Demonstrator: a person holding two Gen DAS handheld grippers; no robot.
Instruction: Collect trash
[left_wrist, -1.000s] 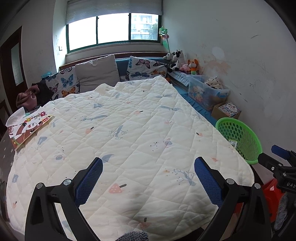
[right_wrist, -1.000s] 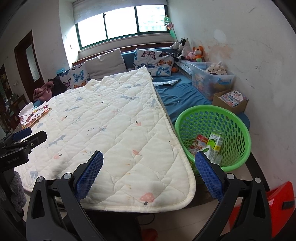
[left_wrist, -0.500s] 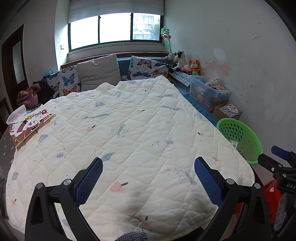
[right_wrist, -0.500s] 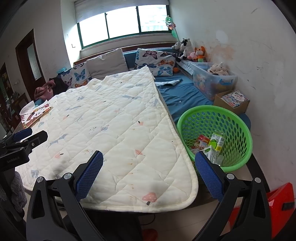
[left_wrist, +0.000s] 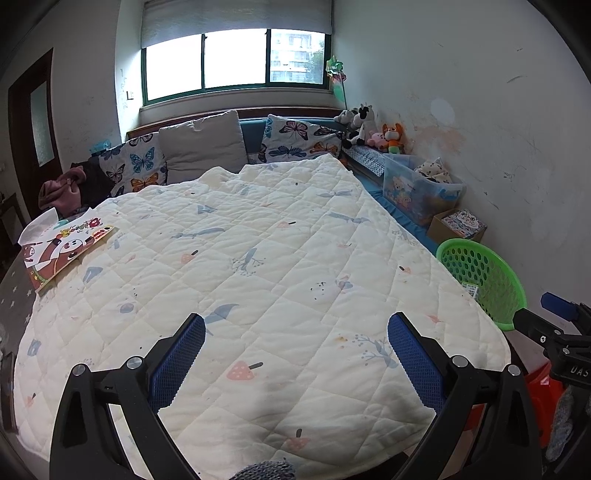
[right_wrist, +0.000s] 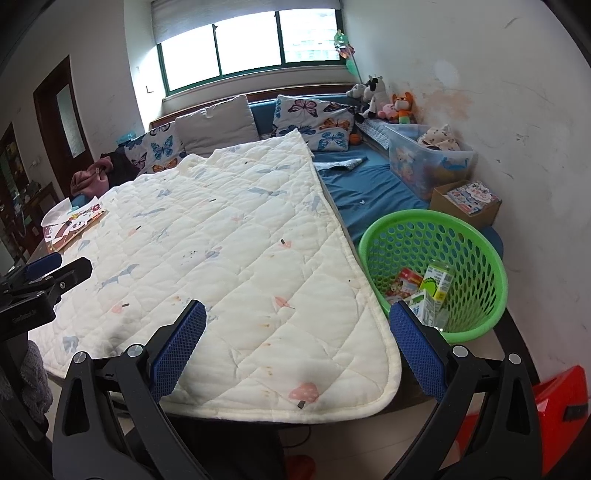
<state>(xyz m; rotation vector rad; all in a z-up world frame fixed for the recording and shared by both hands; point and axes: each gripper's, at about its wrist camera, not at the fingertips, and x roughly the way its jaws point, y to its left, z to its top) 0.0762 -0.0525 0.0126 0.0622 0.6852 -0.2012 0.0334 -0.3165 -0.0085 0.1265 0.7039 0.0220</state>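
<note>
Your left gripper (left_wrist: 295, 350) and right gripper (right_wrist: 297, 338): both spread wide, empty, above quilt (right_wrist: 236, 240). Cartons (right_wrist: 430, 291) already in basket (right_wrist: 476, 251); basket beside quilt for easy drops.

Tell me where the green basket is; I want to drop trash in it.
The green basket sits at the right side of the right wrist view, on the blue sheet beside the quilt edge, just before the cardboard box.
</note>
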